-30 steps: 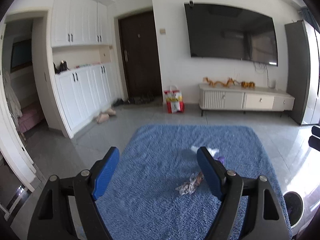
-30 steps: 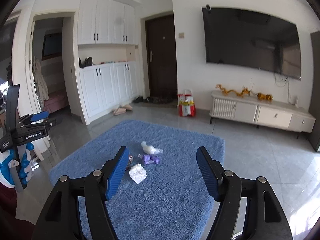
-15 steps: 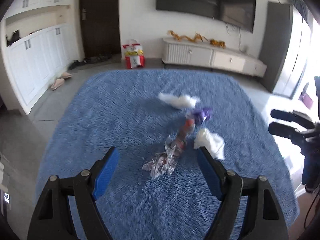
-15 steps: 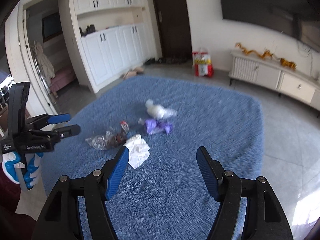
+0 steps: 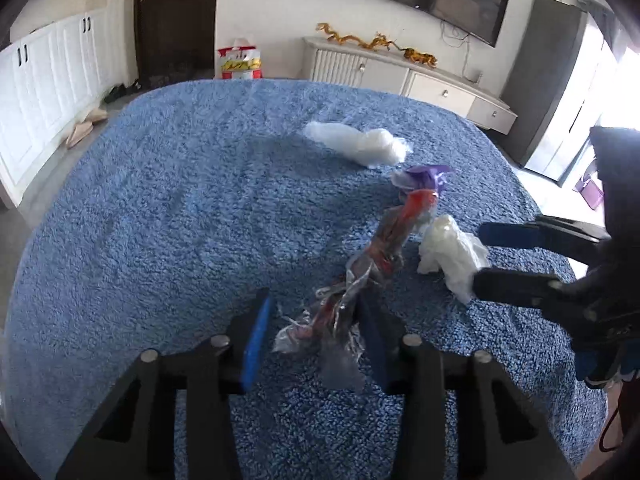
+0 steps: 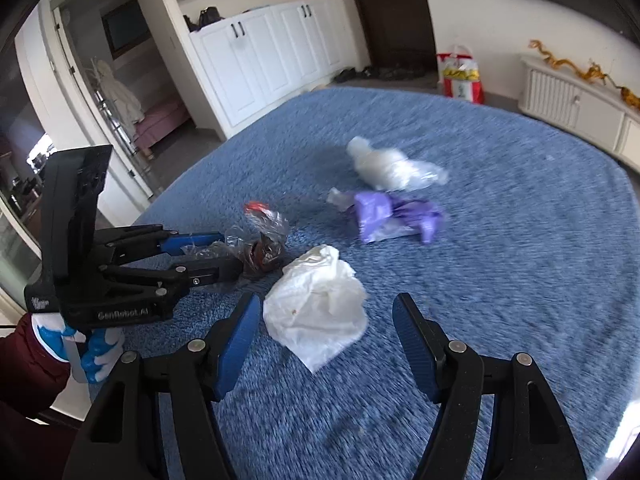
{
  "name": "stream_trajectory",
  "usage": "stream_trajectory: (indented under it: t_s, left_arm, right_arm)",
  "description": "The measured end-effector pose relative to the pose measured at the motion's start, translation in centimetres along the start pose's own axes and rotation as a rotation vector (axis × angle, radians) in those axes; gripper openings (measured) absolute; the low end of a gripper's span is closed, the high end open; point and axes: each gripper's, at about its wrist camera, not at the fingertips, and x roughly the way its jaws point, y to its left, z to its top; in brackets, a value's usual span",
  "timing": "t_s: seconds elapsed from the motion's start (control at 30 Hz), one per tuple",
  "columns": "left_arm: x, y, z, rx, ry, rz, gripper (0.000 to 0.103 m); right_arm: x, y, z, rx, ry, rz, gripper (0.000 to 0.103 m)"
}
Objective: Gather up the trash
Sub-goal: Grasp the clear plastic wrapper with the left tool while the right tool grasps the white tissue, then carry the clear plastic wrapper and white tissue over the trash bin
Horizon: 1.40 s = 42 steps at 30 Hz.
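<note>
The left gripper (image 5: 316, 344) has just been closing, and its blue fingers (image 5: 256, 344) stand on either side of the clear crumpled wrapper (image 5: 360, 276) low in the middle of the left wrist view; whether the pads already press on the plastic I cannot tell. In this view the wrapper runs as a long twist up and to the right toward a purple wrapper (image 5: 426, 174), with a white plastic bag (image 5: 360, 144) above that on the blue rug (image 5: 180, 208).

The right wrist view shows the same grasp from the side, at centre left: the left gripper (image 6: 236, 250) reaches in from the left edge, held by a hand (image 6: 86, 350) in a blue-and-white glove with a dark red sleeve, which the left camera cannot see.

The right gripper (image 6: 324, 340) is released, its fingers (image 6: 236, 340) spread wide around a crumpled white tissue (image 6: 316, 320) in the lower middle, without touching it. From the left wrist view that gripper (image 5: 480, 258) enters at the right edge, its tips either side of the tissue (image 5: 452, 252).
</note>
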Motion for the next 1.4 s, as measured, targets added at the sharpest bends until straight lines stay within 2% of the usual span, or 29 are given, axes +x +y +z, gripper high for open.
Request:
stream_trajectory:
  t_s: [0.03, 0.1, 0.17, 0.27, 0.4, 0.53, 0.63, 0.73, 0.97, 1.13, 1.4]
  left_arm:
    - [0.0, -0.1, -0.1, 0.004, -0.007, 0.002, 0.036]
    - [-0.1, -0.3, -0.2, 0.007, -0.02, 0.005, 0.034]
    - [-0.2, -0.5, -0.4, 0.012, -0.028, 0.006, 0.028]
    - [0.0, -0.6, -0.2, 0.022, -0.034, 0.014, 0.021]
    - [-0.2, -0.5, -0.2, 0.019, -0.05, 0.033, 0.011]
    - [-1.5, -0.5, -0.5, 0.003, -0.092, 0.087, 0.007]
    - [-2.5, -0.3, -0.7, -0.043, -0.103, 0.083, 0.007]
    - [-4.4, -0.7, -0.7, -0.062, -0.138, 0.109, 0.006]
    - [-11.8, -2.9, 0.5, -0.053, -0.317, 0.226, 0.006]
    - [-16.6, -4.4, 0.7, -0.048, -0.403, 0.242, 0.006]
    - [-21.0, -6.5, -0.4, -0.031, -0.47, 0.25, 0.006]
  right_arm:
    - [0.3, 0.0, 0.0, 0.003, 0.004, 0.005, 0.064]
    - [1.1, 0.0, -0.2, 0.012, 0.013, 0.014, 0.053]
    - [1.3, 0.0, -0.2, 0.021, 0.0, 0.016, 0.047]
    - [1.2, -0.5, -0.3, 0.048, -0.008, 0.033, 0.027]
    - [0.3, -0.8, -0.7, 0.077, -0.03, 0.026, 0.019]
    - [-1.6, -0.3, -1.2, 0.072, -0.053, 0.002, 0.018]
    - [-3.8, 0.6, -1.4, 0.044, -0.079, -0.022, 0.018]
    - [-6.2, 1.1, -1.8, 0.027, -0.107, -0.043, 0.018]
    - [-11.6, 3.5, -3.2, 0.005, -0.184, -0.083, 0.018]
    - [-14.6, 5.5, -3.7, -0.015, -0.228, -0.113, 0.018]
    - [-19.1, 7.3, -4.5, -0.038, -0.306, -0.154, 0.018]
